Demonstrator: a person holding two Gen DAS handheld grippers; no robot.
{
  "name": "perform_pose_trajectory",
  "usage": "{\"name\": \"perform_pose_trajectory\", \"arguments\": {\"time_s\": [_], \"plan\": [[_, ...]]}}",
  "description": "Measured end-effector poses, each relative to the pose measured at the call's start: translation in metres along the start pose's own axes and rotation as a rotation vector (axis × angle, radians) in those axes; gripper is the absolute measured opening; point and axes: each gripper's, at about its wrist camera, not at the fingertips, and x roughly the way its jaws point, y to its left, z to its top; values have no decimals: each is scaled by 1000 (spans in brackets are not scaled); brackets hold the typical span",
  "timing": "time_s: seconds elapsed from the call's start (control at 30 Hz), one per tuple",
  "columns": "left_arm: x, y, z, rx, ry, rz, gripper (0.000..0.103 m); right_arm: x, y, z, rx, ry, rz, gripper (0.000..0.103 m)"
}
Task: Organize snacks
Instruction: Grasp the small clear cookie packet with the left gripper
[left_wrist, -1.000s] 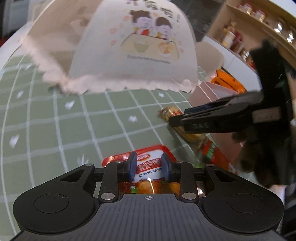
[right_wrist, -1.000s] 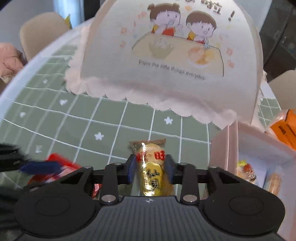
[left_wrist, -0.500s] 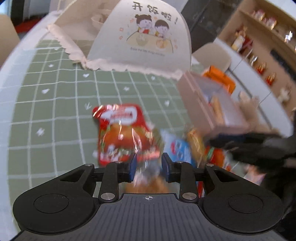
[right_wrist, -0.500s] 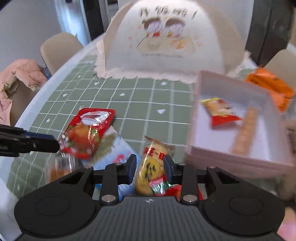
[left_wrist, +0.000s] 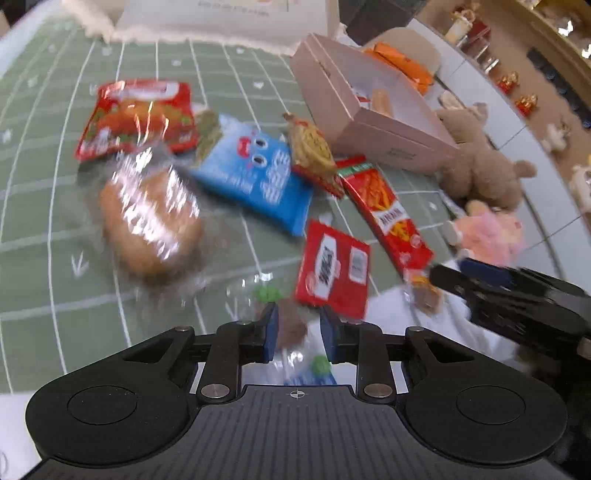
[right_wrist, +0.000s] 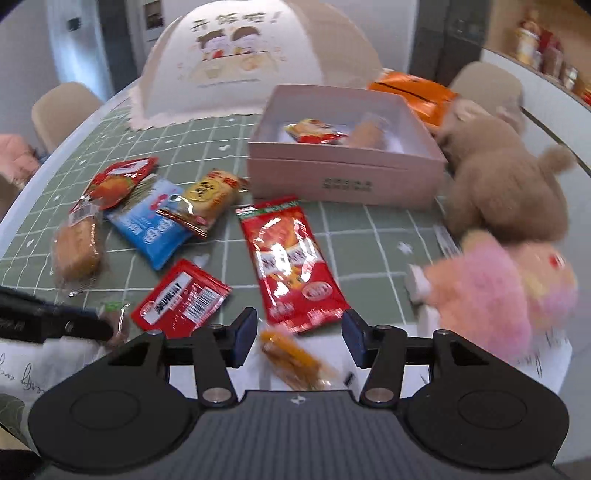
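Note:
Several snack packs lie on the green checked cloth: a blue pack (right_wrist: 151, 221), a yellow rice cracker (right_wrist: 208, 197), a long red pack (right_wrist: 290, 258), a small red sachet (right_wrist: 181, 299), a bread roll (right_wrist: 75, 247) and a red pouch (right_wrist: 118, 182). A pink open box (right_wrist: 343, 177) holds two snacks. My right gripper (right_wrist: 299, 336) is open above a small orange snack (right_wrist: 291, 360) at the near edge. My left gripper (left_wrist: 295, 332) is open, its fingers either side of a clear-wrapped brown snack (left_wrist: 290, 326), not touching. The right gripper's finger shows at the right of the left wrist view (left_wrist: 517, 291).
A pink mesh food cover (right_wrist: 258, 62) stands at the back. A brown plush bear (right_wrist: 506, 177) and a pink plush toy (right_wrist: 491, 295) lie right of the box. An orange bag (right_wrist: 417, 96) lies behind the box. Chairs ring the table.
Both grippers have pulled back toward the near table edge, bringing the whole snack pile into view. The right gripper's jaws have opened wider.

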Motion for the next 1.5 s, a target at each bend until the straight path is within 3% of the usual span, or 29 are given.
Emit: {"name": "perform_pose_trajectory", "arguments": {"time_s": [0.07, 0.17, 0.27, 0.47, 0.53, 0.63, 0.77, 0.83, 1.03, 1.2, 1.5], "plan": [[5, -17, 0, 118, -28, 67, 29, -4, -1, -6, 12, -20, 4, 58], [7, -37, -8, 276, -26, 149, 30, -7, 5, -15, -8, -57, -27, 59], [2, -37, -18, 358, -27, 199, 35, -6, 7, -18, -30, -70, -49, 59], [-8, -11, -11, 315, -25, 241, 35, 16, -7, -6, 62, -9, -24, 60], [-13, -4, -9, 269, -21, 224, 33, 20, -3, -6, 51, 11, 23, 60], [-19, 6, -12, 183, -5, 182, 34, 20, 17, -15, -15, 11, 14, 60], [-17, 4, -10, 178, 1, 167, 39, 25, 30, -24, 6, 41, 99, 66], [-11, -1, -5, 175, 2, 140, 40, 24, 40, -26, -16, 34, 102, 69], [-1, -20, -2, 226, 12, 108, 40, 23, 43, -29, -52, 31, 70, 69], [-5, -19, -7, 231, 14, 139, 40, 24, 26, -30, -19, 18, 27, 71], [-20, -13, -10, 235, -10, 171, 40, 31, 34, -30, -19, -2, -3, 81]]}}
